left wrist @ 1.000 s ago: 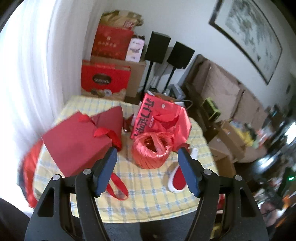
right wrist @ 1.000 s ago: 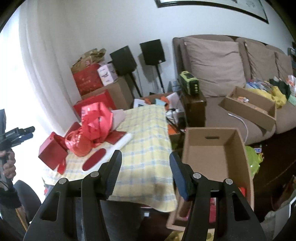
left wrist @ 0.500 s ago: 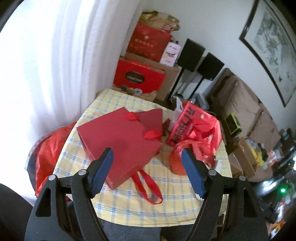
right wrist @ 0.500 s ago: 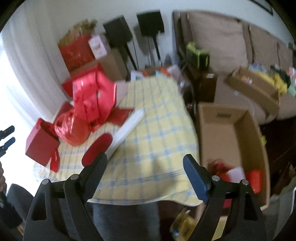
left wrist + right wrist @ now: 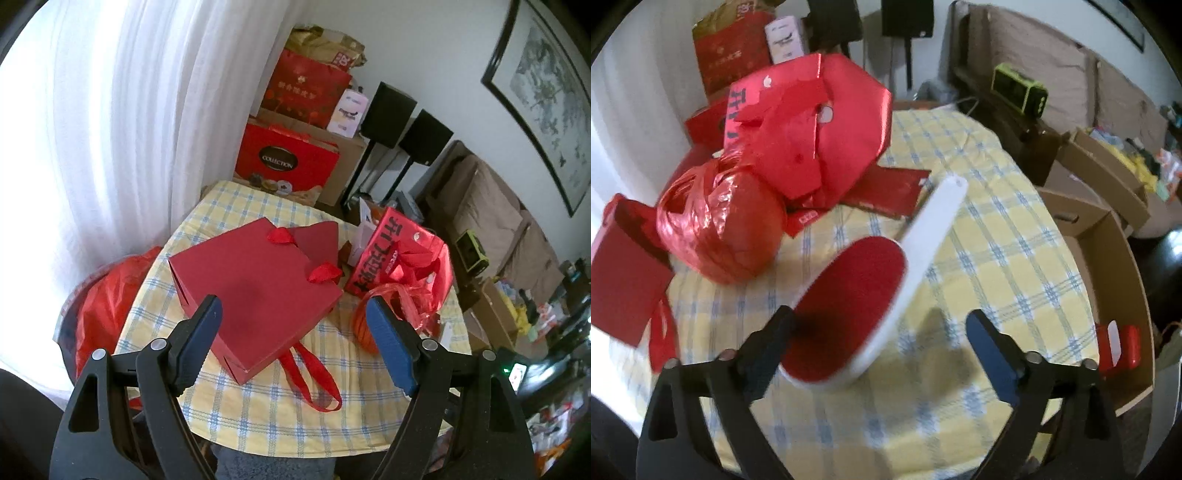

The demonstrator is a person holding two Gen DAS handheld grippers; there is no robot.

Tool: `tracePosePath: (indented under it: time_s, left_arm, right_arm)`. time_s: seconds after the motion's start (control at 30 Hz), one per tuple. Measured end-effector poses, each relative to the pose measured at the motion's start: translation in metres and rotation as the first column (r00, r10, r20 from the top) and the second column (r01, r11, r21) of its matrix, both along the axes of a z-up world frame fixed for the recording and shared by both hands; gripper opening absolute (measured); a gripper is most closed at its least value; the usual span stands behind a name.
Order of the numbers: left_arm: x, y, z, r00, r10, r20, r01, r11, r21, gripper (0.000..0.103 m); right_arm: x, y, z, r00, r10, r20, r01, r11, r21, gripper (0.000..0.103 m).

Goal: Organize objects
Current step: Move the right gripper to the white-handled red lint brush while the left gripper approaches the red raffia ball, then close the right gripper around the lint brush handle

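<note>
A flat dark-red gift bag (image 5: 258,288) with a ribbon handle (image 5: 314,376) lies on the yellow checked table (image 5: 229,413). My left gripper (image 5: 291,310) hovers over its near end, jaws opening, with nothing pressed between the pads. To the right sit a red string ball (image 5: 364,330) and a shiny red lettered bag (image 5: 399,254). In the right wrist view, a lint brush (image 5: 849,306) with a red pad and white handle (image 5: 934,229) lies under my right gripper (image 5: 879,319). Its jaws are opening wide, and the pads stand clear of the brush head. The string ball (image 5: 720,229) and shiny bag (image 5: 812,129) lie behind.
An open cardboard box (image 5: 1115,258) stands beside the table at the right, with a red item (image 5: 1119,347) inside. Red gift boxes (image 5: 288,162) are stacked by the curtain. Speakers (image 5: 388,114), a sofa (image 5: 491,221) and a red plastic bag (image 5: 107,295) surround the table.
The left gripper swung from the string ball to over the flat gift bag, jaws wider. The right gripper dropped from beside the cardboard box to over the lint brush, jaws spreading wide.
</note>
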State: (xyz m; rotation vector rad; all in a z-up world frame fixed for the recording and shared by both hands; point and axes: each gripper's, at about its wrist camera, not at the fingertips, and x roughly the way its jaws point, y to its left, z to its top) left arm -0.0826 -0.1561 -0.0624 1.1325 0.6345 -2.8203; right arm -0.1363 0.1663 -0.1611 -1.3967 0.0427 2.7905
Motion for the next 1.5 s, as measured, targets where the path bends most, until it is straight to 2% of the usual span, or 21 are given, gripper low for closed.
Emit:
tracePosePath:
  time_s: [0.1, 0.27, 0.33, 0.43, 0.57, 0.63, 0.67, 0.7, 0.9, 1.07, 1.23, 1.3, 1.4, 1.5]
  left_arm:
    - [-0.003, -0.004, -0.007, 1.0, -0.002, 0.012, 0.002, 1.0, 0.015, 0.078]
    - [-0.005, -0.01, -0.012, 1.0, -0.002, 0.016, 0.001, 0.999, 0.041, 0.078]
    - [-0.004, -0.01, -0.012, 1.0, -0.015, 0.016, 0.015, 0.999, 0.042, 0.078]
    - [-0.001, -0.01, -0.009, 1.0, -0.024, 0.002, 0.023, 0.999, 0.045, 0.078]
    - [0.001, -0.007, -0.005, 1.0, -0.028, -0.008, 0.029, 0.999, 0.042, 0.078]
    - [0.0, -0.004, -0.004, 0.999, -0.034, 0.0, 0.034, 0.999, 0.031, 0.078]
    - [0.0, -0.001, -0.003, 0.999, -0.038, 0.005, 0.038, 0.999, 0.024, 0.078]
    - [0.0, 0.001, -0.002, 0.999, -0.042, 0.007, 0.042, 0.999, 0.015, 0.078]
    - [0.008, 0.015, 0.014, 0.997, -0.073, -0.017, 0.073, 0.997, -0.009, 0.078]
    - [0.012, 0.03, 0.025, 0.994, -0.105, -0.022, 0.105, 0.994, -0.013, 0.078]
    - [0.014, 0.051, 0.034, 0.989, -0.146, -0.028, 0.145, 0.989, -0.039, 0.079]
    - [0.01, 0.062, 0.034, 0.983, -0.182, -0.035, 0.18, 0.983, -0.04, 0.084]
    - [0.001, 0.078, 0.023, 0.969, -0.248, -0.019, 0.247, 0.969, -0.024, 0.087]
    - [-0.013, 0.101, 0.008, 0.962, -0.272, 0.022, 0.272, 0.961, -0.045, 0.092]
  right_arm:
    - [-0.006, -0.007, 0.001, 1.0, -0.024, -0.019, 0.025, 0.999, 0.049, 0.098]
    - [-0.016, -0.014, -0.009, 0.998, -0.052, 0.018, 0.051, 0.998, 0.047, 0.099]
    - [-0.016, -0.023, -0.014, 0.999, -0.01, 0.03, 0.008, 0.999, 0.04, 0.099]
    - [-0.012, -0.035, -0.021, 0.999, 0.031, 0.026, -0.034, 0.994, 0.103, 0.099]
    - [-0.01, -0.035, -0.021, 0.998, 0.064, 0.009, -0.064, 0.99, 0.128, 0.099]
    - [-0.007, -0.035, -0.02, 0.995, 0.101, 0.006, -0.101, 0.984, 0.147, 0.095]
    - [-0.006, -0.034, -0.019, 0.995, 0.105, 0.002, -0.104, 0.982, 0.156, 0.088]
    - [-0.005, -0.031, -0.018, 0.994, 0.11, 0.002, -0.109, 0.982, 0.153, 0.083]
    - [0.013, -0.011, -0.012, 0.986, 0.166, 0.014, -0.166, 0.981, 0.097, 0.069]
    - [0.031, 0.013, 0.0, 0.986, 0.169, 0.01, -0.169, 0.985, 0.036, 0.064]
    - [0.045, 0.032, 0.006, 0.988, 0.157, 0.006, -0.157, 0.988, 0.007, 0.062]
    - [0.047, 0.037, 0.004, 0.989, 0.15, 0.016, -0.15, 0.989, 0.005, 0.062]
    - [0.046, 0.047, 0.0, 0.99, 0.141, 0.027, -0.141, 0.99, -0.012, 0.062]
    - [0.045, 0.053, -0.004, 0.989, 0.142, 0.026, -0.142, 0.99, -0.021, 0.062]
